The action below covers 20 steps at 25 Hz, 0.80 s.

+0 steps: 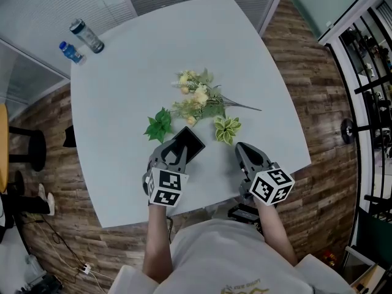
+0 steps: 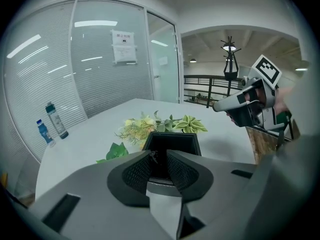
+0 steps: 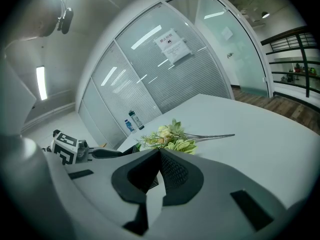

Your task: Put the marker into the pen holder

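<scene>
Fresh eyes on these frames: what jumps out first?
A spray of artificial flowers in the middle of the white table stands out first. Close in front of it sits a black square pen holder, right at the left gripper, whose fingers stand apart. Two bottles stand at the far left corner.

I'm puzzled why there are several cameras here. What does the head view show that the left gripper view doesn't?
Only the head view shows the person's shirt and forearms, seen from above. Only the left gripper view shows a paper notice and the ceiling. Both show the black pen holder, the flowers, the two bottles, the white table and the right gripper.
</scene>
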{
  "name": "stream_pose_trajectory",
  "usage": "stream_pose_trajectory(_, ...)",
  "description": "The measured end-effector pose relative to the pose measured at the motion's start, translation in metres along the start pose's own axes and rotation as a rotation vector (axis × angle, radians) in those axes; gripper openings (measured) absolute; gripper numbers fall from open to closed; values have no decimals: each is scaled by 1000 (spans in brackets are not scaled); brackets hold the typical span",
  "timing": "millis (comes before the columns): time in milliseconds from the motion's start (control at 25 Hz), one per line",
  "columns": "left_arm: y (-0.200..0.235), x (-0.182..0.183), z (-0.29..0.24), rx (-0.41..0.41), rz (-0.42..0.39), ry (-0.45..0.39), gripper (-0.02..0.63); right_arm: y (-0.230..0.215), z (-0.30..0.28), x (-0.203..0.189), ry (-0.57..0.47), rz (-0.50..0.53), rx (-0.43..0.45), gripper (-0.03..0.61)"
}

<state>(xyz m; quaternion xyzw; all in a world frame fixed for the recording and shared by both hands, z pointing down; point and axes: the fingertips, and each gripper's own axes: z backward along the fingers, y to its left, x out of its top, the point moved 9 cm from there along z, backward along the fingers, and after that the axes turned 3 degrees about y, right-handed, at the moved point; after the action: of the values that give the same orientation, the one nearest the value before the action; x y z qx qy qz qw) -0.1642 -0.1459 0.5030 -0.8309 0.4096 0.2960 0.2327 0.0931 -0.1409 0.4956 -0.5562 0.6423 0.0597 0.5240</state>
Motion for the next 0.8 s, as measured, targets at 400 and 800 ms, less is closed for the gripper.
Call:
stream_pose_trajectory(400,-3,1,-1,53,-80,13,101,-2,-1,-1,-1,8,-1,15)
stream_pose_trajectory(800,-4,3,-1,99,-96,1,124,-4,0,0,-3,7,-1,17)
